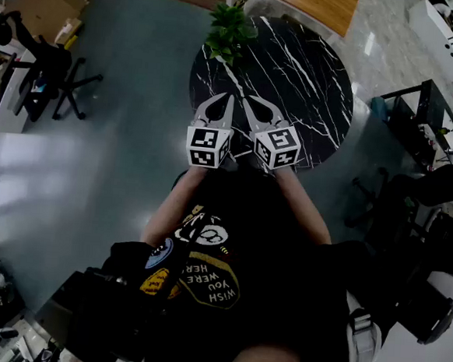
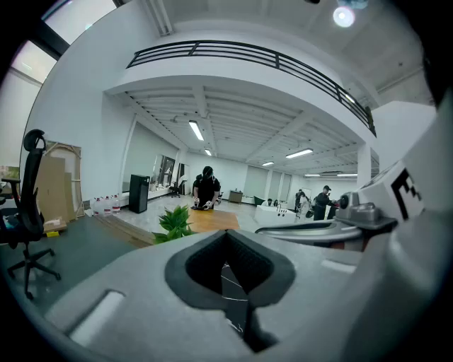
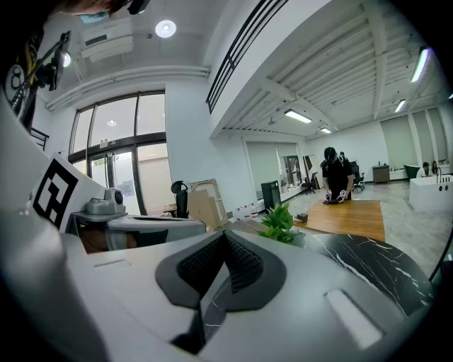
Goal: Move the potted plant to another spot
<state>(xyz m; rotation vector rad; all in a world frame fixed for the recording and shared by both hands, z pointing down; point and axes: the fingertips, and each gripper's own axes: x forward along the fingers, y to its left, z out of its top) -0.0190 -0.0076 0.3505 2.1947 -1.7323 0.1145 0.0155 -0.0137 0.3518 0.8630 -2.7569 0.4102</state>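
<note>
The left gripper point(image 1: 227, 100) and the right gripper point(image 1: 249, 101) hang side by side over the near part of the table, both tilted a little downward and aimed toward its far edge. In each gripper's own view the jaws are drawn together at the tips, with nothing caught between them. Only the table's veined surface shows through the small hollow behind the pads. Both hands are therefore empty.

The biggest thing around them is the grey floor point(image 1: 111, 159) of a large open hall, with a wooden platform point(image 1: 310, 5) beyond the table and an office chair point(image 1: 57, 68) off to the person's left. The round black marble table point(image 1: 307, 93) stands right in front of the person. A person in dark clothes point(image 2: 206, 188) bends over something far back in the hall.

The potted plant point(image 1: 229, 30) stands at the far rim of the table, toward the left, well apart from both grippers. Its leaves cover the pot from above, so the pot itself cannot be made out.

By the look of things, the task has not begun. The plant stands untouched and neither gripper is close to it. All the work remains: reaching across, opening a gripper, gripping the pot, lifting it and setting it down at a new spot.
</note>
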